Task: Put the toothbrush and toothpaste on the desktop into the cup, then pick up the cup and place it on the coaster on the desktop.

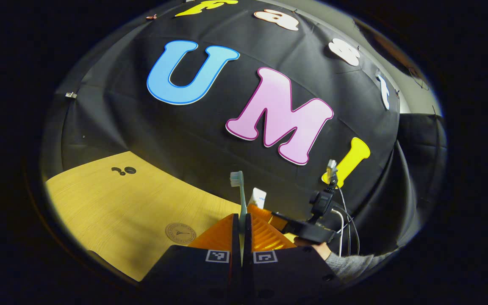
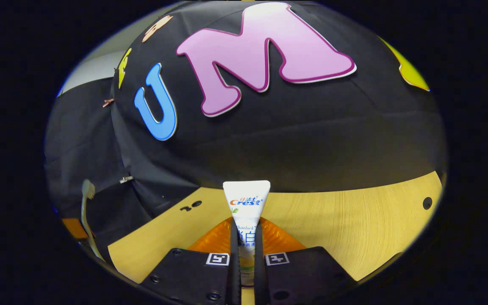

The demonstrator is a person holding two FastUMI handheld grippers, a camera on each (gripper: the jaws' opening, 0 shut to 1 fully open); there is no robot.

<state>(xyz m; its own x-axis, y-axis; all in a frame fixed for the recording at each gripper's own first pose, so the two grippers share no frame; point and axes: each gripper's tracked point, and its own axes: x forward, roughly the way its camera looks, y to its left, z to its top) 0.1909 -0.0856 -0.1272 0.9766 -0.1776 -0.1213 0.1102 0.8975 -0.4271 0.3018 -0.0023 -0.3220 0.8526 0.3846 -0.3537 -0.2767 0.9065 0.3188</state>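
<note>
Above desktop (image 2: pixel 354 224), raised jaws clamp toothbrush (image 1: pixel 239 195) and toothpaste (image 2: pixel 246 203).

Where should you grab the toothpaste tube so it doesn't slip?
Probably mid-body, across its flat faces, one finger from each side, as the right gripper holds the toothpaste tube now. The tube is thin and flat there, and its wide crimped end stands up past the fingers.
</note>
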